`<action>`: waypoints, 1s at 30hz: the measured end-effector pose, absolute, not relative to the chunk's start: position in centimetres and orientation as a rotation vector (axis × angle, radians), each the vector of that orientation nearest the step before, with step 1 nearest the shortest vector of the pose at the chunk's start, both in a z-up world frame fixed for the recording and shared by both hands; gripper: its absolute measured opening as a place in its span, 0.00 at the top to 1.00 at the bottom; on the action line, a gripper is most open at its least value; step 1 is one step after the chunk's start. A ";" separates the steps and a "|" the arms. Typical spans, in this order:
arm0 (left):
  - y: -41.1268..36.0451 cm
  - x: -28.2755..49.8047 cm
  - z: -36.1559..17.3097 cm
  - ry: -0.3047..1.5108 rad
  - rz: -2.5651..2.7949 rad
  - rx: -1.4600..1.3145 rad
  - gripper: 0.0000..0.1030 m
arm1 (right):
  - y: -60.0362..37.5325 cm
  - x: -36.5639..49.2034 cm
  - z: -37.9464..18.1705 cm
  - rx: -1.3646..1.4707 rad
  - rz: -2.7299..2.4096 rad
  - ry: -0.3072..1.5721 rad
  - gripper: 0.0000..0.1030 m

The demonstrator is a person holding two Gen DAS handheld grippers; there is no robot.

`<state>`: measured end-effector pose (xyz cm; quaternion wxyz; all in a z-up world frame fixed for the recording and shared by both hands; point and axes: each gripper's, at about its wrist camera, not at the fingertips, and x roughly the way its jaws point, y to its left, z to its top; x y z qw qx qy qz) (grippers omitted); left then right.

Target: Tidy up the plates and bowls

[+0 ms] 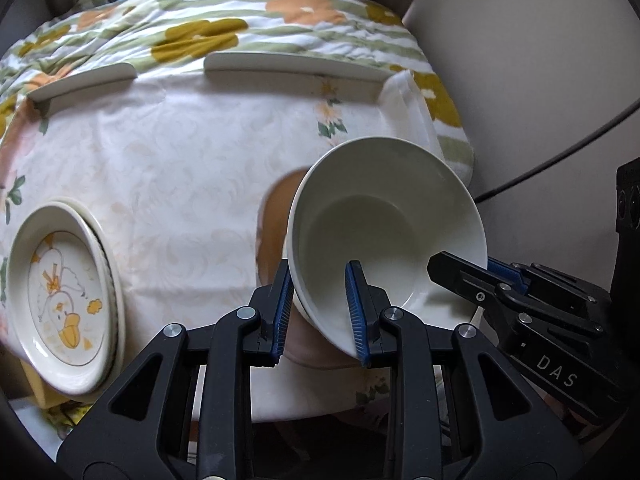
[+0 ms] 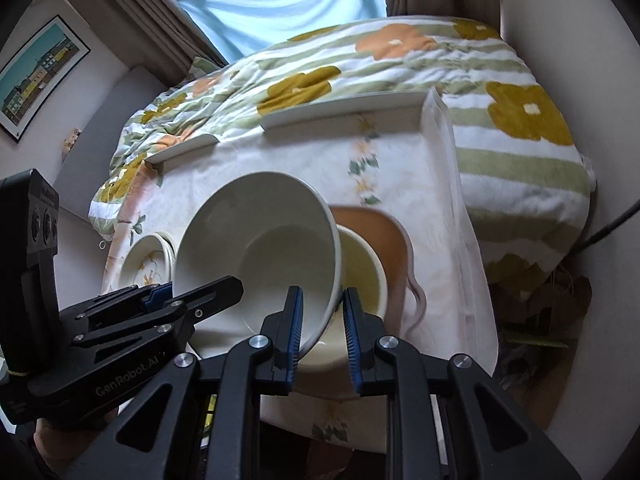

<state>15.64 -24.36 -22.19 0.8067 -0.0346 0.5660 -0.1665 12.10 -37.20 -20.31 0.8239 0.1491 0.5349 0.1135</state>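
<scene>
**White bowl carried by both grippers above the nesting spot**

The left gripper [image 1: 320,312] pinched the near-left rim of the white bowl [image 1: 384,232], one pad inside the wall and one outside. The right gripper [image 2: 322,328] pinched the opposite rim of the same bowl [image 2: 260,248] in the same way. Both sets of jaws stood nearly together, with only the bowl's wall between them. The bowl hung tilted, its mouth facing the cameras, clear of the cloth.

Under it, near the front edge of the tabletop toward the right side, a smaller cream bowl [image 2: 362,272] sat on a pinkish-brown plate [image 2: 384,236]. The step in hand looked like carrying the white bowl to stack it with the other bowls. The next move probably called for levelling the bowl, centring it over its place and lowering with both hands together; since the cream bowl looked smaller, whether the two would nest was doubtful.

At the front-left corner, a stack of duck-pattern plates [image 1: 64,292] lay well apart from the bowls. The middle of the tablecloth [image 1: 180,168] was open. Raised white rails [image 1: 296,64] bounded the far edge, with a flowered blanket [image 1: 208,32] beyond. The right edge lay near the plate, leaving less room there.
</scene>
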 end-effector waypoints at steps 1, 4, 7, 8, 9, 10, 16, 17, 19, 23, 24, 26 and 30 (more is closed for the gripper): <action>-24.6 15.7 -22.5 1.218 -0.356 -0.068 0.77 | -37.3 12.1 -20.5 0.318 0.239 1.142 0.82; -25.1 15.9 -23.2 1.231 -0.351 -0.044 0.77 | -37.4 11.8 -21.2 0.315 0.234 1.153 0.82; -25.5 16.1 -23.7 1.238 -0.345 -0.013 0.77 | -37.7 11.7 -22.0 0.314 0.231 1.163 0.82; -25.7 16.2 -23.9 1.241 -0.343 -0.006 0.77 | -37.7 11.7 -22.2 0.312 0.228 1.165 0.82; -25.9 16.3 -24.1 1.244 -0.343 0.002 0.77 | -37.7 11.7 -22.3 0.308 0.226 1.166 0.82; -26.0 16.3 -24.3 1.248 -0.342 0.009 0.77 | -37.6 11.6 -22.4 0.300 0.223 1.168 0.82; -27.1 16.7 -24.7 1.231 -0.333 0.078 0.77 | -37.3 11.6 -22.9 0.257 0.208 1.173 0.82; -27.3 16.7 -24.7 1.228 -0.332 0.089 0.77 | -37.2 11.6 -23.0 0.254 0.207 1.174 0.82; -27.3 16.9 -24.8 1.230 -0.333 0.092 0.77 | -37.1 11.6 -23.1 0.245 0.206 1.172 0.82; -27.1 17.3 -24.8 1.242 -0.334 0.074 0.77 | -36.9 11.7 -23.1 0.233 0.205 1.173 0.82; -27.2 17.5 -24.8 1.246 -0.333 0.069 0.77 | -36.9 11.7 -23.1 0.230 0.206 1.173 0.82; -27.1 17.7 -24.9 1.256 -0.335 0.058 0.77 | -36.9 11.7 -23.1 0.226 0.206 1.174 0.82; -27.0 18.4 -24.9 1.285 -0.334 0.044 0.74 | -36.7 11.7 -23.1 0.206 0.207 1.178 0.82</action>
